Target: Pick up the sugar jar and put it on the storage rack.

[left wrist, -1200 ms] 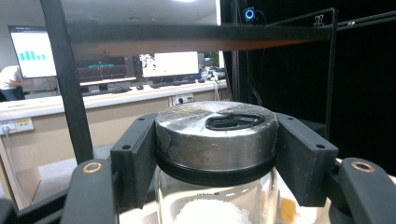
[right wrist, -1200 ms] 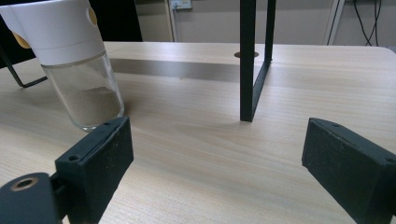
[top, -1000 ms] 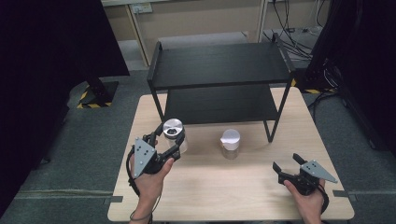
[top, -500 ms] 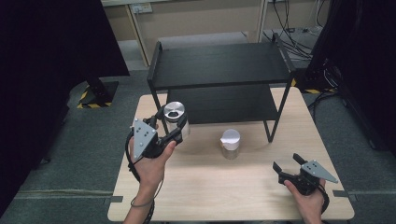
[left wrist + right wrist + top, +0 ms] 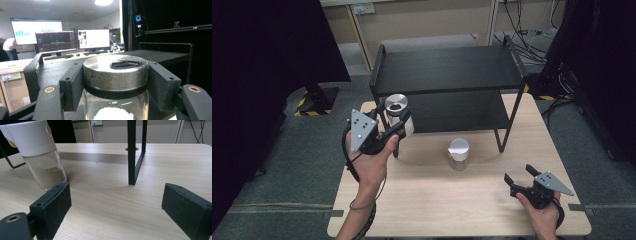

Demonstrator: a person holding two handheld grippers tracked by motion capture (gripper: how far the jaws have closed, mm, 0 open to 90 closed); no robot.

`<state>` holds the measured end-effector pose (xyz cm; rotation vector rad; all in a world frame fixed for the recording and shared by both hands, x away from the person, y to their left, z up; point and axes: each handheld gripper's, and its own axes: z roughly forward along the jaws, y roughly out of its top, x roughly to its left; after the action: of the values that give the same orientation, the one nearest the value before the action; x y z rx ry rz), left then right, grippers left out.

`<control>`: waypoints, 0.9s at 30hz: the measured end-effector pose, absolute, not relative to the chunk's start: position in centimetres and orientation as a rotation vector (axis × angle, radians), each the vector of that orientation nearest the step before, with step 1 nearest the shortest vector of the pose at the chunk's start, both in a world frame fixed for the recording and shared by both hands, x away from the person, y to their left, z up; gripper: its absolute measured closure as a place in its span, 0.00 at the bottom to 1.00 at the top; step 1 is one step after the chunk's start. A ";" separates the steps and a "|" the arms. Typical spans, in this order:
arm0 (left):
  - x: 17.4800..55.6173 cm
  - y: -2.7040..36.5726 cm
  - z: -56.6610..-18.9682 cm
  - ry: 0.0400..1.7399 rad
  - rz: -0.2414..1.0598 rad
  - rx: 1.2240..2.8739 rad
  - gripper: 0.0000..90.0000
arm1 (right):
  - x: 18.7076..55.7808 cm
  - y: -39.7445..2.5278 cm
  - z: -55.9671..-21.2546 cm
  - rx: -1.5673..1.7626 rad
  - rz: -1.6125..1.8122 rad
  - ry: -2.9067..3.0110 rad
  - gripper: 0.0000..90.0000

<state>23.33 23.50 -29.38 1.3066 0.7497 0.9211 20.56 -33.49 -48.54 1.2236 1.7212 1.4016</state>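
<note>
Left tongs (image 5: 399, 129) pinch the metal-lidded glass jar (image 5: 398, 114) just under its lid, held off the table (image 5: 422, 200); right tongs (image 5: 518, 175) rest spread.

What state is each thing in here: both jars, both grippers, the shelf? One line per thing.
Metal-lidded jar: lid on, white powder inside, lifted off the table.
Left gripper: shut on the metal-lidded jar, at its lid.
White-capped jar: capped, upright on the table, partly filled.
Right gripper: open, holding nothing.
Black shelf: upright, both levels bare.
</note>
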 end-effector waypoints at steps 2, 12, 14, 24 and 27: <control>23.5 23.6 -28.7 0.755 0.921 1.301 0.39 | 20.6 -33.5 -48.5 1.224 1.402 1.721 0.10; 24.7 23.8 -25.5 0.773 0.915 1.291 0.39 | 20.6 -33.5 -48.5 1.227 1.404 1.721 0.10; 24.9 23.9 -25.0 0.778 0.911 1.288 0.39 | 20.6 -33.5 -48.5 1.227 1.405 1.720 0.10; 26.4 24.2 -23.1 0.805 0.892 1.266 0.39 | 20.6 -33.6 -48.6 1.229 1.407 1.719 0.10; 26.9 24.2 -22.5 0.815 0.883 1.260 0.39 | 20.6 -33.5 -48.5 1.228 1.404 1.722 0.10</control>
<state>26.91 24.16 -22.48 1.2598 0.8150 0.8829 20.60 -33.52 -48.52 1.2276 1.7218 1.4043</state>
